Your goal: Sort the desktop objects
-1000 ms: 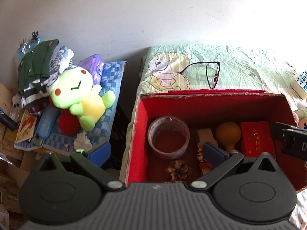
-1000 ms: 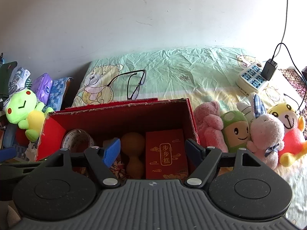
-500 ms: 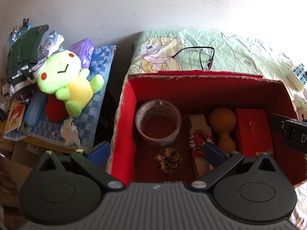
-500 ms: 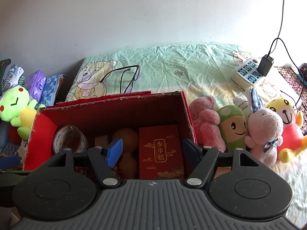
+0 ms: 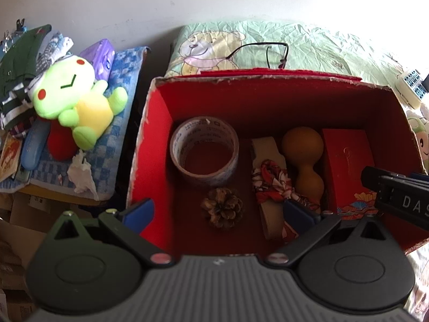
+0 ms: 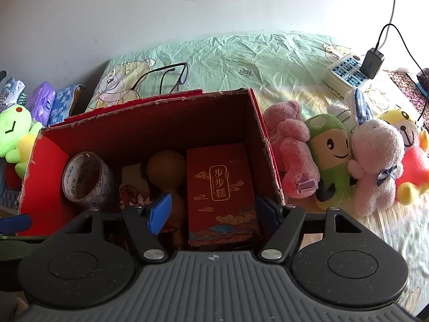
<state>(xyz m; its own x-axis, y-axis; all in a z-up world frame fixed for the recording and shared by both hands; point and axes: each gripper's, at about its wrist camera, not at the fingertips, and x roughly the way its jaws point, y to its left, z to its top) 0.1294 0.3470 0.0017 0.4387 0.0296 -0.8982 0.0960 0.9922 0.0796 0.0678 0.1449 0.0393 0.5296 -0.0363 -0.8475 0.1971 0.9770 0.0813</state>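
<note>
Only left view shows pinecone (image 5: 222, 211) (boxed).

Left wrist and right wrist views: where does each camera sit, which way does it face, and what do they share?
Left wrist: on the left claw, angled steeply down over the red box's left half, tape roll and pine cone ahead; both open fingers show, plus the right claw's edge.
Right wrist: on the right claw, angled down over the box's right end, red packet between open fingers, plush toys alongside.
Shared: box, tape roll, packet, glasses, green plush frog.
</note>
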